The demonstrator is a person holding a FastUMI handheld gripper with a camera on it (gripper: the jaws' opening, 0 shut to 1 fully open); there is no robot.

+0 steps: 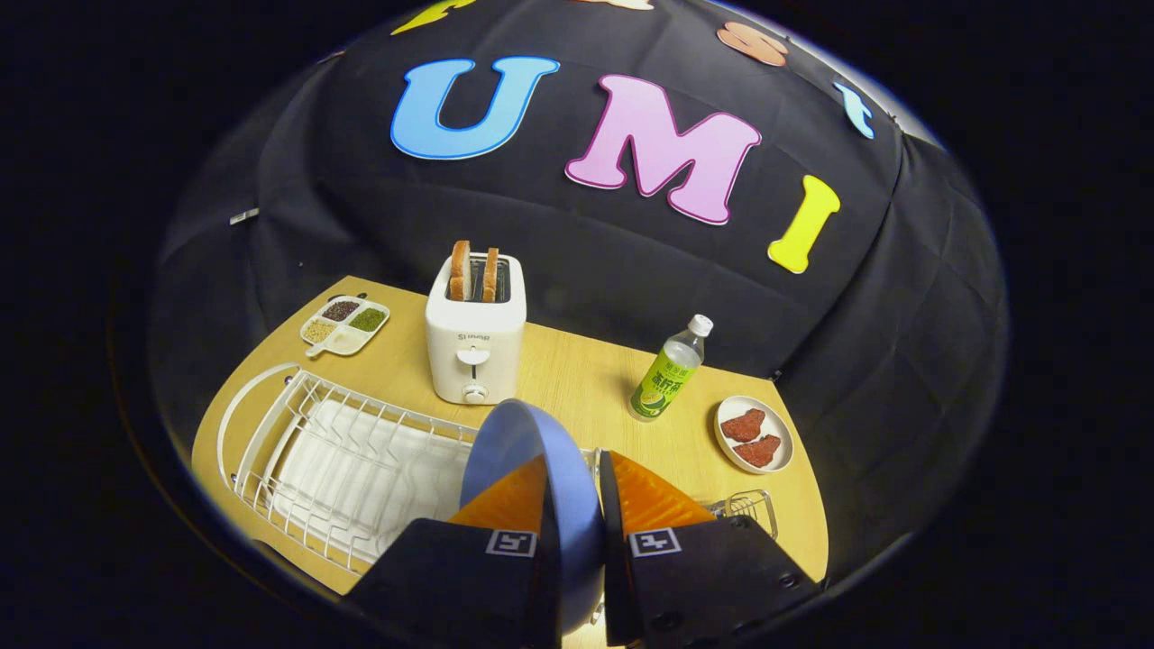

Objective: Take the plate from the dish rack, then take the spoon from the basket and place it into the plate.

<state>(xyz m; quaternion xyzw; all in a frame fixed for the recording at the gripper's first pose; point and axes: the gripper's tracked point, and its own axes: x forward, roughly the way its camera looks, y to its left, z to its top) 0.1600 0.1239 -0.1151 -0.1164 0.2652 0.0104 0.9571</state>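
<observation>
Blue plate (532, 451), smooth, on edge, clamped between the gripper (577, 491) fingers above the white wire dish rack (334, 451). Beyond them, the bottle (669, 371) label's writing is too small to read.

text | toaster (475, 338) front mark: illegible | bottle (667, 374) label: illegible

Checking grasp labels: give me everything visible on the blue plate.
The blue plate is round, plain, matte, plastic-looking. It stands on edge between the fingers of the hand-held gripper, which press both faces. Its rim rises ahead of the fingers, above the white wire dish rack, in front of the toaster. The lower part is hidden.
</observation>
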